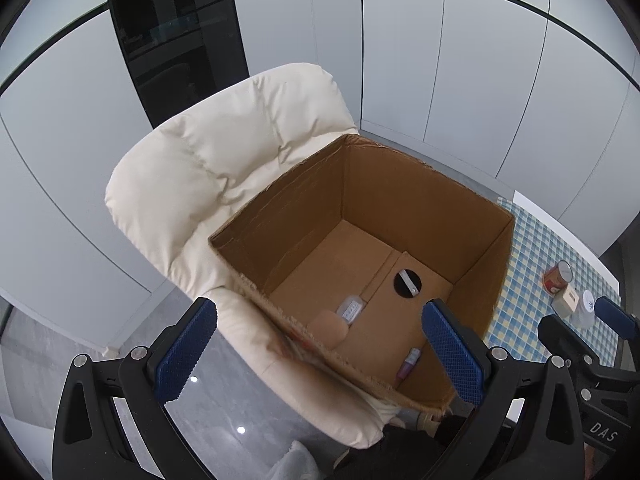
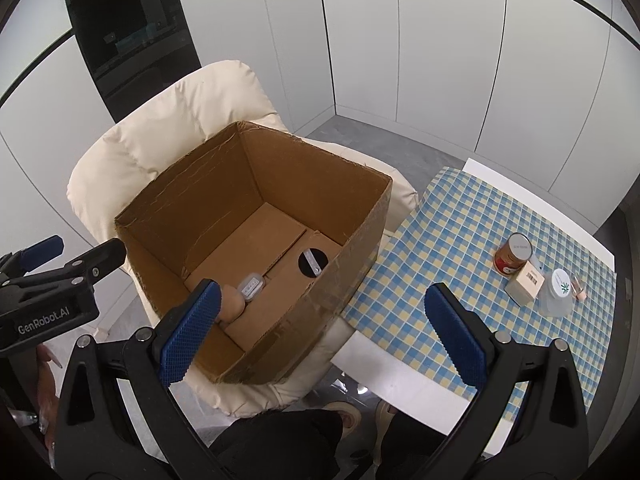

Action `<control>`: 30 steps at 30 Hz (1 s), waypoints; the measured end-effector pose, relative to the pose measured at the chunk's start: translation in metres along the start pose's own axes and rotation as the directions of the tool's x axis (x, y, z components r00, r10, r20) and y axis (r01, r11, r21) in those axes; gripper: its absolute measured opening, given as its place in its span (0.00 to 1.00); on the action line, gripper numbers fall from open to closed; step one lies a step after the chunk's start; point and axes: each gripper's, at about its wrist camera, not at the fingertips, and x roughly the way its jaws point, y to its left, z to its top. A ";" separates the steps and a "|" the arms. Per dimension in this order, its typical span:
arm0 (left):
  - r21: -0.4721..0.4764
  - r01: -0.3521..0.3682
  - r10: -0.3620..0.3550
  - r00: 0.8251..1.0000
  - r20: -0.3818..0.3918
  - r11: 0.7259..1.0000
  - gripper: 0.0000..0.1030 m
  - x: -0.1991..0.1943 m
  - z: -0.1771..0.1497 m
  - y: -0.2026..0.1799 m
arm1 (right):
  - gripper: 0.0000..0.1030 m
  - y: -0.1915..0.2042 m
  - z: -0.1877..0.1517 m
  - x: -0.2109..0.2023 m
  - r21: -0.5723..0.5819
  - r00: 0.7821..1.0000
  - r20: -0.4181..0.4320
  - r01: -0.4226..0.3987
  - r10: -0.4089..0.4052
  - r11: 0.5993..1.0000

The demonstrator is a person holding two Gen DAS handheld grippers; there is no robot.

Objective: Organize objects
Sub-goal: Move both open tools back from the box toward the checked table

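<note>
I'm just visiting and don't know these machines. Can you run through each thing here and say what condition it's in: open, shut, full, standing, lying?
left gripper: open, holding nothing.
right gripper: open, holding nothing.
cardboard box: open-topped, on the chair, few items inside.
red can: upright on the checked cloth.
small carton: upright, closed.
clear jar: lid on.
peach sponge: lying in the box.

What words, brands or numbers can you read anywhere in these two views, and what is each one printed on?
"GenRobot.AI": on the black body of the left gripper, seen in the right wrist view.
"DAS": on the black body of the right gripper, at the left wrist view's edge; the word may be cut off.
Red can: lid and label print too small to read.
Small beige box: barcode only, unreadable.
Clear jar: green lid logo, no legible words.
</note>
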 end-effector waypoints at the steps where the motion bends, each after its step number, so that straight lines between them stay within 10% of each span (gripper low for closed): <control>1: -0.001 0.000 0.000 1.000 0.002 1.000 0.99 -0.003 -0.002 0.001 | 1.00 0.001 -0.002 -0.004 -0.002 1.000 -0.001 0.001 -0.001 1.000; 30: 0.010 0.021 -0.020 1.000 -0.010 1.000 0.99 -0.094 -0.083 0.032 | 1.00 0.023 -0.075 -0.097 0.013 1.000 -0.019 0.025 -0.024 1.000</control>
